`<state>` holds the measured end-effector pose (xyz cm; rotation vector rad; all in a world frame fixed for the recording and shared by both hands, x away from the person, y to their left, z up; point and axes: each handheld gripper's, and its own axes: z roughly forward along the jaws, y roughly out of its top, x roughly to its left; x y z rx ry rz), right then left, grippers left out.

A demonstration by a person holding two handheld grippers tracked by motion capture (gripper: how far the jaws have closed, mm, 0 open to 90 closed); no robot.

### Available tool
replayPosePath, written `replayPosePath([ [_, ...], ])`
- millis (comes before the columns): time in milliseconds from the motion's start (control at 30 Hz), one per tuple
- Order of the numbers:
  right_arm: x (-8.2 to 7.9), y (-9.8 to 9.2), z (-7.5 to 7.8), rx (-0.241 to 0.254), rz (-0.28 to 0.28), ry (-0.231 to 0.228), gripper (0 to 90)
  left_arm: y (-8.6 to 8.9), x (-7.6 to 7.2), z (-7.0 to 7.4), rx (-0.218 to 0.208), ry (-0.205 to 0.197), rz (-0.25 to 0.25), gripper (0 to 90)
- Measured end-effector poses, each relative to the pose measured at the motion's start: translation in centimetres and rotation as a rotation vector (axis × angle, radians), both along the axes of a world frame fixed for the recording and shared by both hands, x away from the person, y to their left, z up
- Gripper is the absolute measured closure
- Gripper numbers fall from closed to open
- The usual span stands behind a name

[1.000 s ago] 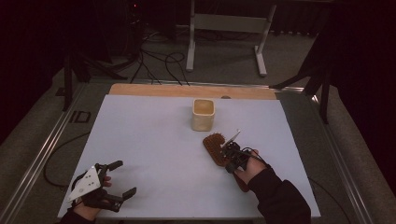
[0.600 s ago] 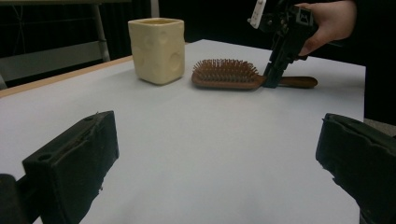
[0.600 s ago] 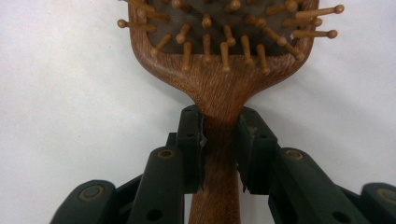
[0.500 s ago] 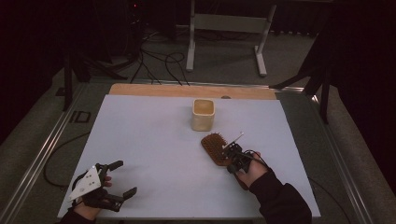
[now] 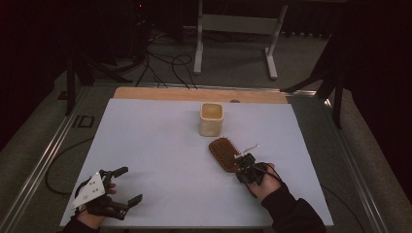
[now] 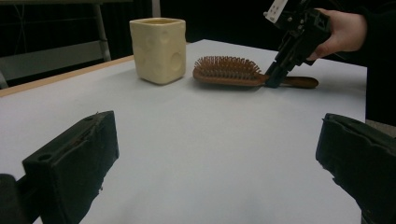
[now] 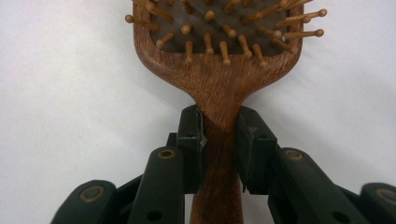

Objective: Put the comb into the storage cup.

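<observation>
Grasp step: right gripper [image 7: 219,140] clamped on hairbrush [image 7: 219,60] handle neck, brush flat on table [image 5: 160,160]; left gripper [image 5: 119,189] apart, idle. Next: lift level.

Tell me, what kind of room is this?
Probably a lab or recording studio, not a home. A white table stands in a dark room, black cables snake over the floor behind it, and a person's hands work two grippers, the right gripper clamped on a wooden hairbrush near a cream cup.
</observation>
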<state>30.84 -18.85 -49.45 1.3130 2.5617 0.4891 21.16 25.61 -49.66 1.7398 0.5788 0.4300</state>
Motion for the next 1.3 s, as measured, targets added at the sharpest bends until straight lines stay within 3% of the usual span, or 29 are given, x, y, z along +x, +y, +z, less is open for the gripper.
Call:
replayPosePath([
  [400,-0.5,0.3,0.7,0.082,0.019,-0.078,73.3,0.0,0.0,0.0,0.005,0.001,0.000,0.0],
  [500,-0.7,0.3,0.8,0.137,0.022,-0.122,73.3,0.0,0.0,0.0,0.004,0.002,0.001,0.0],
  [667,-0.7,0.4,0.7,0.158,0.011,-0.124,73.2,0.0,0.0,0.0,-0.002,0.005,0.003,0.0],
  [900,-1.1,0.5,0.8,0.221,0.020,-0.177,73.2,0.0,0.1,-0.1,0.000,0.012,0.000,0.0],
  [1133,-1.4,0.6,1.1,0.255,0.037,-0.202,73.2,0.0,0.2,-0.1,-0.006,0.017,0.000,0.0],
  [1300,-1.8,0.4,1.6,0.300,0.037,-0.262,73.2,-0.2,0.2,0.0,0.003,0.031,0.010,0.0],
])
